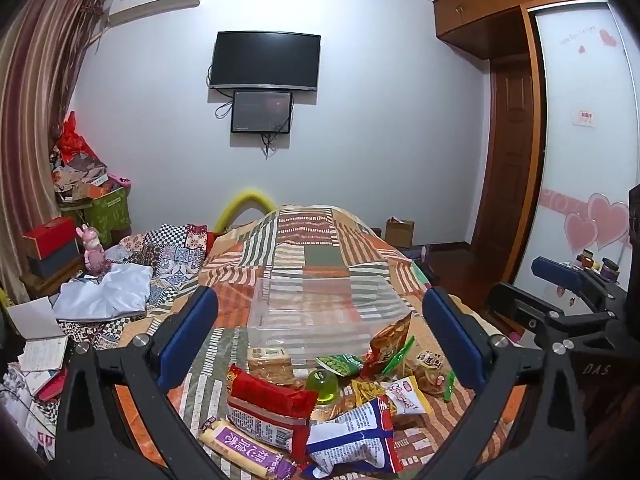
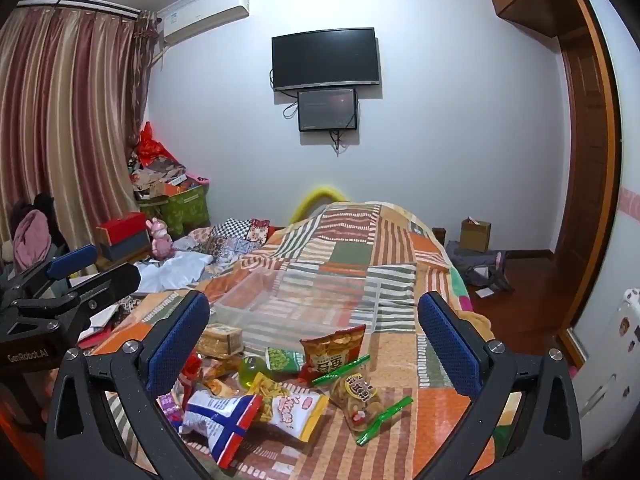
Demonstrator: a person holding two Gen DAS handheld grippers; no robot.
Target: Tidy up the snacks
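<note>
A pile of snack packets lies on the patchwork bedspread (image 1: pixel 308 240) in front of a clear plastic box (image 1: pixel 320 316). In the left wrist view I see a red packet (image 1: pixel 268 404), a purple-labelled bar (image 1: pixel 244 448), a blue and white bag (image 1: pixel 356 436) and a green jelly cup (image 1: pixel 322 384). My left gripper (image 1: pixel 320 340) is open and empty above the pile. In the right wrist view the box (image 2: pixel 296 304) sits behind an orange chip bag (image 2: pixel 332 348), a clear packet with green ends (image 2: pixel 356 396) and the blue and white bag (image 2: pixel 220 420). My right gripper (image 2: pixel 316 340) is open and empty.
Crumpled bedding and white cloth (image 1: pixel 108 292) lie left of the box. Boxes and a pink rabbit figure (image 1: pixel 94 248) crowd the left corner by the curtain. A TV (image 1: pixel 266 60) hangs on the far wall. The wardrobe (image 1: pixel 580 140) stands on the right.
</note>
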